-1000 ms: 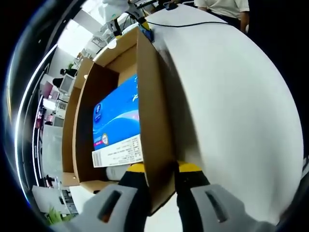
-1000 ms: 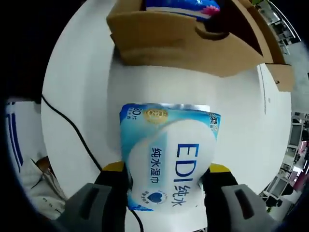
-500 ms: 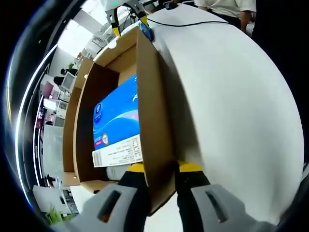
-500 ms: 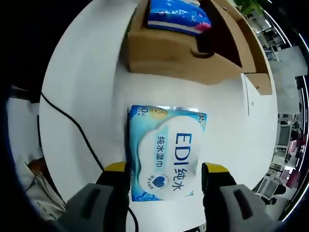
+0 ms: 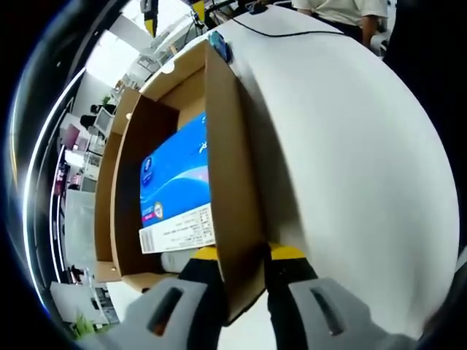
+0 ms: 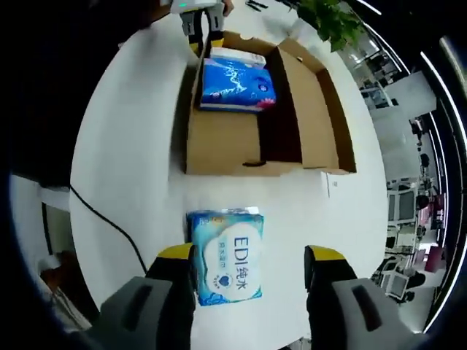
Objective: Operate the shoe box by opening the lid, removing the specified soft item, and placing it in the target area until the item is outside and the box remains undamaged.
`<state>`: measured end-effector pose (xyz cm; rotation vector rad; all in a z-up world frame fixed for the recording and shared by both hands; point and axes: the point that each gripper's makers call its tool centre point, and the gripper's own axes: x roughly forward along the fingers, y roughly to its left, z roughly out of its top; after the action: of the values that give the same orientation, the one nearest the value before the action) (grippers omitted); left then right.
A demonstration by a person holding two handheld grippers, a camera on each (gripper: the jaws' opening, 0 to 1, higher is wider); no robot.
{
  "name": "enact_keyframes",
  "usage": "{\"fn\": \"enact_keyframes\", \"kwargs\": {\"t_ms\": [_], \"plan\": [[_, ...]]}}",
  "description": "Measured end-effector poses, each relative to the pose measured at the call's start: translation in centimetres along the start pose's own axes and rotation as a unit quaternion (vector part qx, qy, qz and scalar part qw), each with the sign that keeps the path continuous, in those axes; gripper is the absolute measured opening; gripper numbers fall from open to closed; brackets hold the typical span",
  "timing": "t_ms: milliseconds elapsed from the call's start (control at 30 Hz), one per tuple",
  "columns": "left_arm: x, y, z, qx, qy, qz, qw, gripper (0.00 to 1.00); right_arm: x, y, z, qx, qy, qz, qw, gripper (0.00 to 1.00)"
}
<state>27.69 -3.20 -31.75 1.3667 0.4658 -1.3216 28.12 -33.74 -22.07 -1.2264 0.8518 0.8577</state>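
Shoe box [image 6: 248,124] lying open on white table [image 6: 131,131], lid folded out, well ahead of right gripper [image 6: 248,273]. Left gripper [image 5: 244,266] clenching box wall [image 5: 230,182].

Risk: left jaws pinching cardboard too hard or twisting, creasing wall, judging by tight grip.

Wet-wipes pack [image 6: 226,255] lying outside box, between spread right jaws, released, apparently untouched.

Right gripper view catching whole layout plus black cable [image 6: 109,226]. Left gripper view revealing white label [image 5: 179,227] on blue packet [image 5: 175,175] inside box.
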Motion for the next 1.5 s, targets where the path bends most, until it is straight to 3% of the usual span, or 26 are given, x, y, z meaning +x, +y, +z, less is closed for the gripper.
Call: {"fn": "enact_keyframes", "kwargs": {"t_ms": [33,100,233,300,367,433,500,567,600,700,800,833,867,900,933,967,1100,1233,1300,1367,1500], "plan": [[0.0,0.0,0.0,0.0,-0.001,0.0,1.0,0.18,0.2,-0.4,1.2,-0.024,-0.003,0.0,0.9997,0.59],[-0.1,0.0,0.0,0.002,-0.006,0.0,1.0,0.18,0.3,-0.9,3.0,-0.021,-0.022,-0.003,0.9995,0.58],[-0.1,0.0,0.0,0.003,-0.008,-0.001,1.0,0.18,0.2,-2.1,7.3,0.045,-0.063,-0.006,0.997,0.56],[-0.1,0.0,0.1,0.008,-0.007,-0.001,0.9999,0.18,-0.2,-2.8,9.2,0.122,-0.084,-0.021,0.9888,0.51],[-0.1,-0.1,0.1,0.008,-0.009,-0.002,0.9999,0.18,-0.6,-3.1,12.0,0.16,-0.15,-0.024,0.9753,0.48],[-0.1,0.0,0.1,0.008,-0.01,-0.001,0.9999,0.18,-0.5,-2.1,13.2,0.175,-0.161,0.001,0.9714,0.49],[-0.1,-0.1,0.1,0.007,-0.009,0.0,0.9999,0.18,-0.3,-1.7,13.0,0.219,-0.131,0.014,0.9669,0.49],[0.3,0.6,-0.6,0.005,-0.009,0.002,0.9999,0.18,-0.1,-1.4,13.5,0.288,-0.134,0.019,0.9479,0.51],[0.2,0.5,-0.6,0.006,-0.009,0.003,0.9999,0.18,0.0,-1.3,13.7,0.286,-0.14,0.019,0.9477,0.52],[0.2,0.6,-0.6,0.008,-0.011,0.002,0.9999,0.18,0.7,-1.1,13.4,0.322,-0.117,0.014,0.9395,0.55],[0.0,0.4,-0.4,0.009,-0.011,0.003,0.9999,0.18,1.0,-0.9,14.3,0.372,-0.133,0.012,0.9185,0.57],[0.0,0.4,-0.4,0.009,-0.011,0.003,0.9999,0.18,0.8,-0.5,14.7,0.396,-0.137,0.029,0.9076,0.57],[-0.1,0.3,-0.3,0.009,-0.01,0.003,0.9999,0.18,0.5,-1.3,15.0,0.415,-0.152,0.018,0.8969,0.58],[-0.1,0.2,-0.3,0.01,-0.009,0.003,0.9999,0.18,0.3,-2.7,15.3,0.437,-0.178,-0.009,0.8816,0.59],[-0.1,0.2,-0.2,0.01,-0.01,0.003,0.9999,0.18,0.3,-2.8,15.4,0.442,-0.179,-0.01,0.8787,0.61],[-0.1,0.1,-0.2,0.01,-0.01,0.003,0.9999,0.18,0.2,-2.5,15.2,0.435,-0.168,0.003,0.8844,0.63],[-0.2,-0.1,0.0,0.011,-0.013,0.003,0.9999,0.18,-0.5,-3.0,15.4,0.435,-0.167,-0.012,0.8846,0.63],[-0.3,-0.1,0.0,0.011,-0.013,0.003,0.9998,0.18,-0.9,-2.7,16.4,0.449,-0.167,-0.014,0.8775,0.68],[-0.3,-0.1,0.0,0.011,-0.013,0.004,0.9998,0.18,-0.7,-3.2,17.7,0.471,-0.192,-0.033,0.8603,0.69],[-0.3,-0.2,0.1,0.012,-0.012,0.004,0.9999,0.18,-0.2,-2.5,18.8,0.469,-0.197,-0.029,0.8602,0.72],[-0.3,-0.2,0.1,0.012,-0.013,0.003,0.9998,0.18,0.4,-2.3,19.9,0.481,-0.205,-0.035,0.8519,0.73]]}}
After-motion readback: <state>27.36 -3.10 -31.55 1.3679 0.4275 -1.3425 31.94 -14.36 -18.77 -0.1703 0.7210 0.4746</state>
